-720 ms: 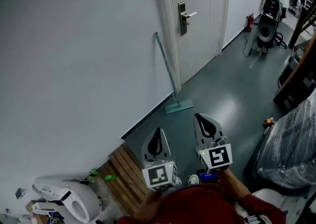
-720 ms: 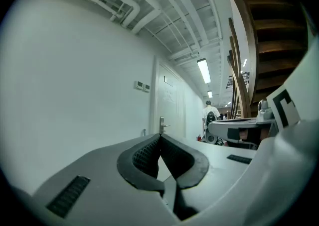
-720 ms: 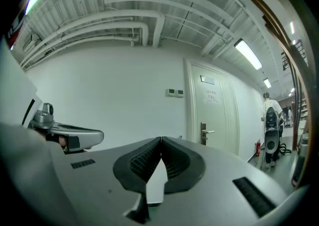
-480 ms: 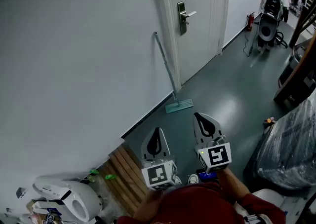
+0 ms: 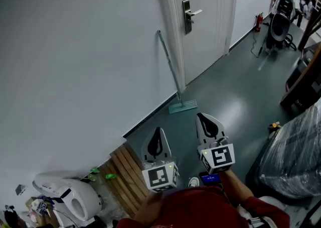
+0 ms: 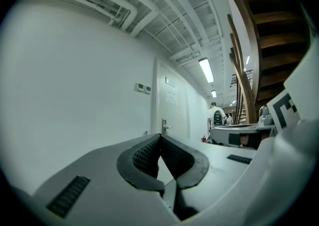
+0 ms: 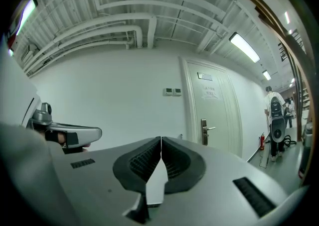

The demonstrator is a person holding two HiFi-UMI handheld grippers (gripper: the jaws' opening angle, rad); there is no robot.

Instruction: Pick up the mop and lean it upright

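**Holding both tongs shut, well short of the mop**

Closest to me, my red sleeve [image 5: 200, 209] fills the bottom of the head view, with both tongs held out level above it. The left tongs [image 5: 158, 141] are closed, pads pressed together with nothing between them. The right tongs [image 5: 206, 125] are likewise closed and empty. Just left of them, wooden slats [image 5: 123, 177] lie at the foot of the wall [image 5: 75, 71]. Beyond the tongs comes a stretch of bare grey floor [image 5: 225, 96]. Further off, the mop [image 5: 170, 69] stands upright, well apart from both tongs. Its flat head [image 5: 182, 106] rests on the floor and its handle leans against the wall, just beside the door [image 5: 205, 21].
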